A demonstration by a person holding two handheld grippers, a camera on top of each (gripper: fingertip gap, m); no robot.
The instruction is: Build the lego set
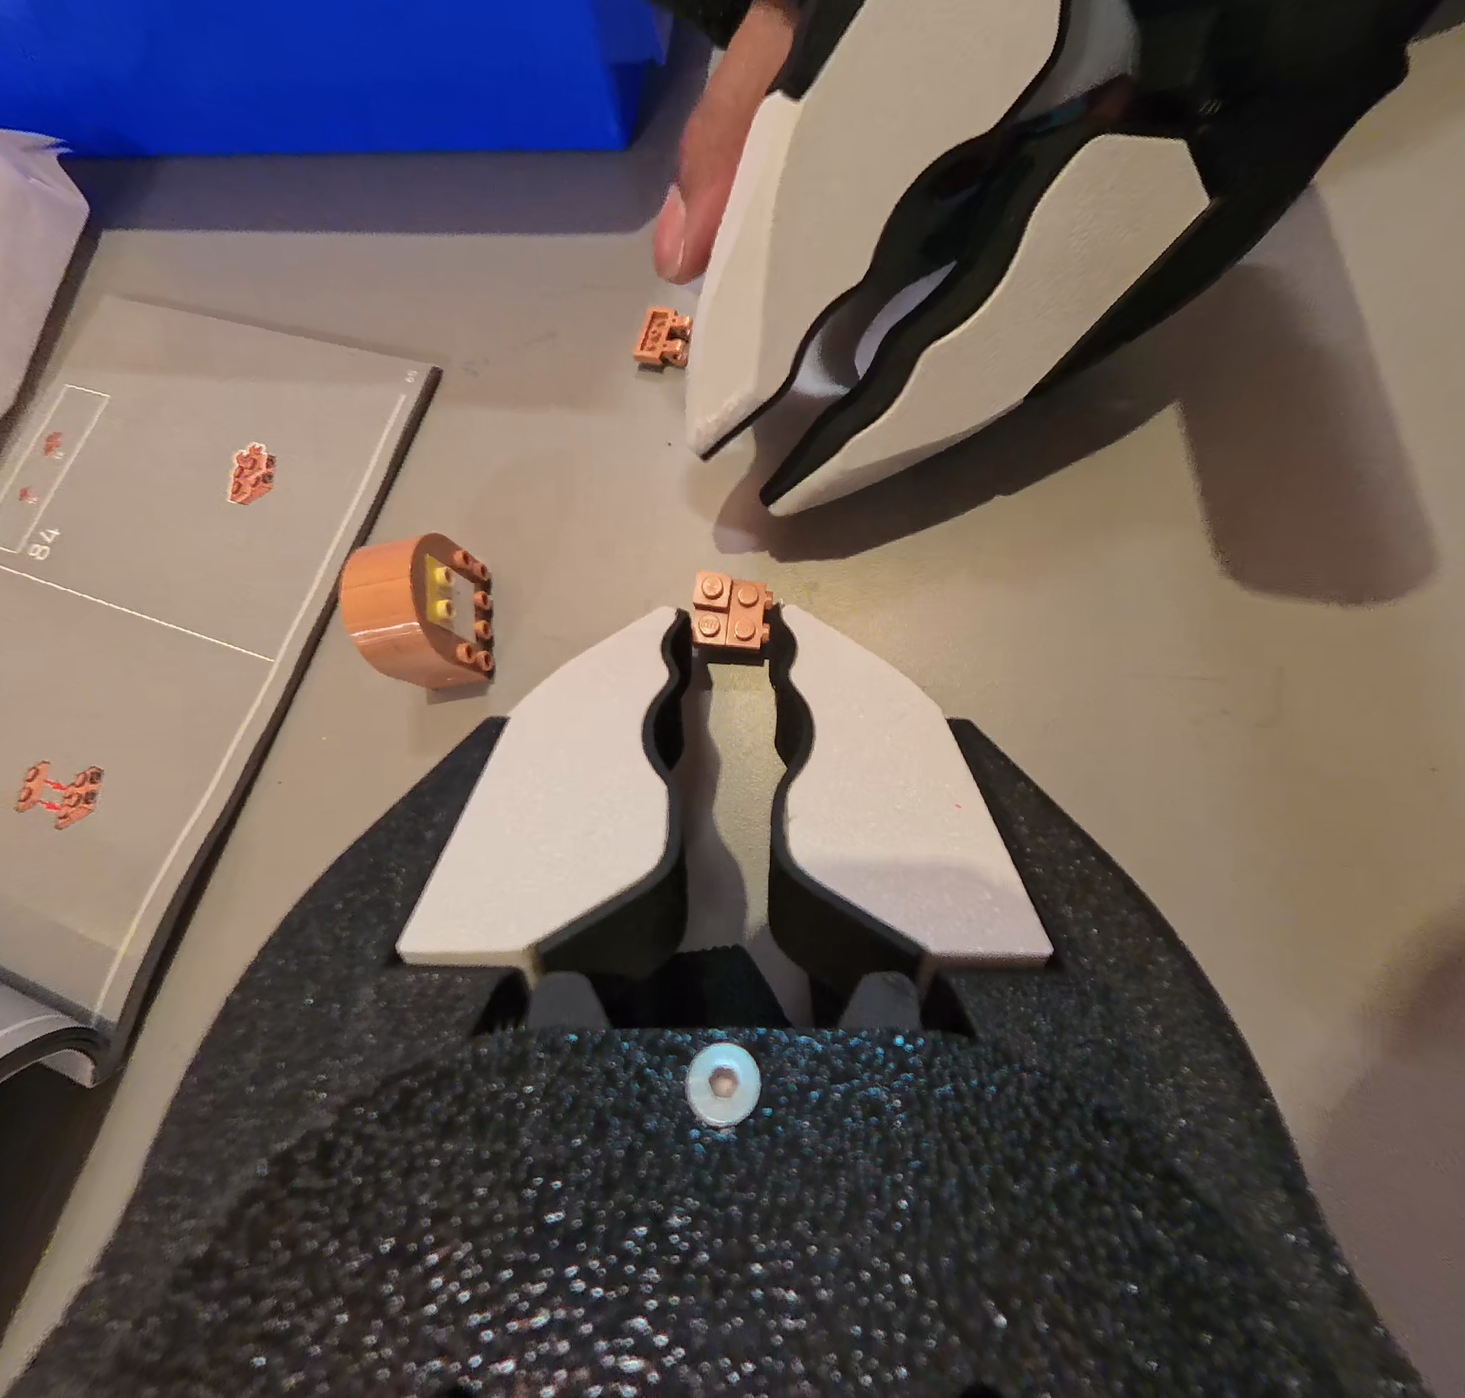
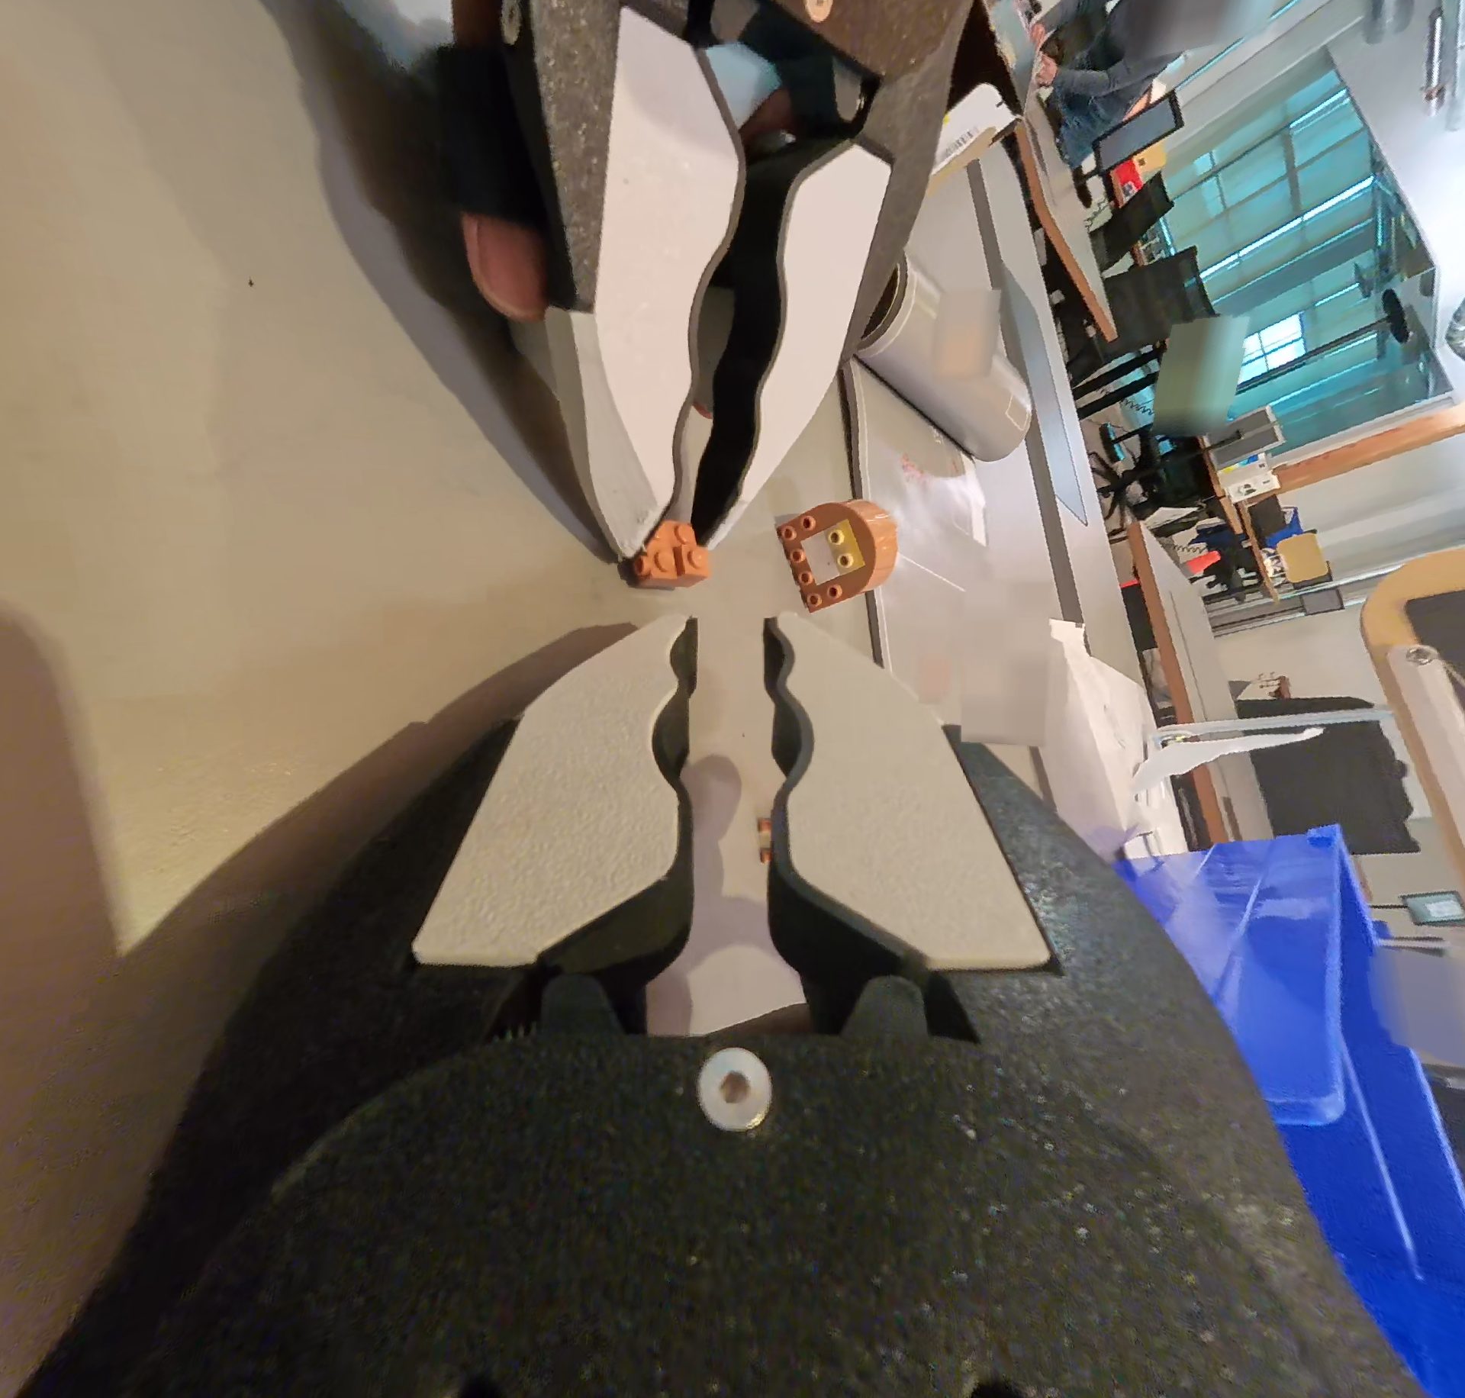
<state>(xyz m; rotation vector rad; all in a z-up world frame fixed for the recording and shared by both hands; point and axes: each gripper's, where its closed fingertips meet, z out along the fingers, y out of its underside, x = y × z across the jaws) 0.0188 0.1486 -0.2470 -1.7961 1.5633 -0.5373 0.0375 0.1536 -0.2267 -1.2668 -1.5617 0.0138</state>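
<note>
Here, at the far left of the left wrist view, an open instruction booklet (image 1: 198, 567) lies flat on the grey surface (image 1: 1030, 726), its long edge running from lower left toward upper centre. Just right of it a rounded brown brick assembly (image 1: 416, 607) rests on the surface, its studded face with two yellow studs turned toward the right of the frame and its curved back toward the booklet.

At centre, the left gripper (image 1: 731, 626) is clamped on a small copper-coloured studded piece (image 1: 729, 615), made of two plates joined side by side. Both fingertips press its sides, its studs face up at the camera, and it sticks out a little past the tips toward the top of the frame. Its footprint is nearly square, so no long axis is clear.

Above, a second small copper piece (image 1: 664, 337) lies on the surface next to a thumb (image 1: 698, 194).

At upper right, the right gripper (image 1: 737, 472) points down and left toward the held piece, apart from it. Its jaws stand slightly apart with nothing between them.

A blue bin (image 1: 317, 36) fills the upper left.
</note>
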